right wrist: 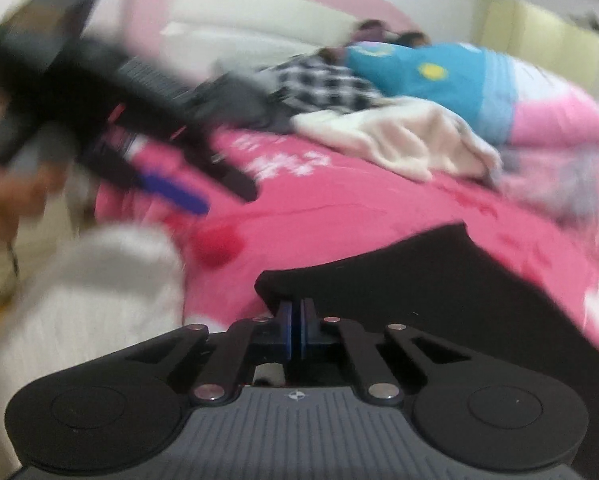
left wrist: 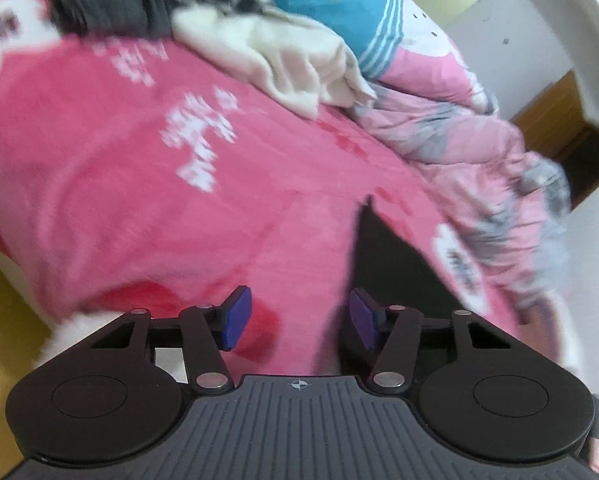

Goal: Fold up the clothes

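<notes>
Right wrist view: right gripper (right wrist: 295, 330) clenched on black cloth (right wrist: 439, 280) at the pink bed's (right wrist: 339, 208) near edge; left gripper (left wrist: 297, 318) released.

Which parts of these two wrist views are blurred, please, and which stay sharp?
Left wrist view: the pink printed blanket and the cream fleece garment smear with motion, while the left tongs stay crisp. Right wrist view: the other tongs at upper left and the white sleeve are heavily smeared; the right tongs and the black garment edge read sharper. Fisheye bending curves both.
</notes>
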`<state>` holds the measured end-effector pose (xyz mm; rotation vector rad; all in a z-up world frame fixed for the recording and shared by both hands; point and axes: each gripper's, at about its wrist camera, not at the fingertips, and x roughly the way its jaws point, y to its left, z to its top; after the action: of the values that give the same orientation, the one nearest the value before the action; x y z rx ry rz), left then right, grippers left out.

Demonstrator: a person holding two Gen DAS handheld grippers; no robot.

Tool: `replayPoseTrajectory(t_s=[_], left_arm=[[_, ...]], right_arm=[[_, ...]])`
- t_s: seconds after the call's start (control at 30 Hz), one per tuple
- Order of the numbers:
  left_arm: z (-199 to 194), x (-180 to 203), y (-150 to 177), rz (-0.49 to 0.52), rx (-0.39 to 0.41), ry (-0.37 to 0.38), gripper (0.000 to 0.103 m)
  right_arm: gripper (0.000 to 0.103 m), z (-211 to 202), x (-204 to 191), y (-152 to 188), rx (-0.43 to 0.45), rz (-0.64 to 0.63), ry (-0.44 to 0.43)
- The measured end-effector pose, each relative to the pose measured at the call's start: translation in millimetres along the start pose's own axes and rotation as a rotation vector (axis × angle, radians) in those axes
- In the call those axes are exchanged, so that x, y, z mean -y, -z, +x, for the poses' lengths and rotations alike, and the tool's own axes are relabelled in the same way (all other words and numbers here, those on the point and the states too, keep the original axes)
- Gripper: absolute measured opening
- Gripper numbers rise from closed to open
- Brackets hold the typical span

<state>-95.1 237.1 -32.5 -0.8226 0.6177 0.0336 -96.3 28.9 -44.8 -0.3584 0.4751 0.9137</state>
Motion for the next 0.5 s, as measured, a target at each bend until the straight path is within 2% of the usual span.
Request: replayPoseTrajectory(t_s=[0.07,0.13,0.23,0.33,0.5], left_arm=[[9.5,-4.0,-4.5,-0.066,-0.054,0.092,0.065],[21.6,-5.3,-8.3,-0.116,-0.109,0.170,0.071],[42.7,-0.2,-12.3,-0.134,-0.189,0.232,0.075],[63.5,6.4,-13.4,-0.132,-0.261,0.260,0.076],[98.1,19.0,-16.9,-0.090,-0.367,0.246,0.074]], right_arm=[[0.003,-7.5,13.0,-2.8,0.022,0.083,0.001],[0.002,-13.9,18.3,-4.8,0.044,0.112,0.007],[0.002,-21.3,19.8,-6.9,0.071,0.125,0.015],[0.002,-25.5,19.0,-9.0,0.088,0.122,0.022],[0.002,-29.1,17.5,-11.6,0.110,0.116,0.030]])
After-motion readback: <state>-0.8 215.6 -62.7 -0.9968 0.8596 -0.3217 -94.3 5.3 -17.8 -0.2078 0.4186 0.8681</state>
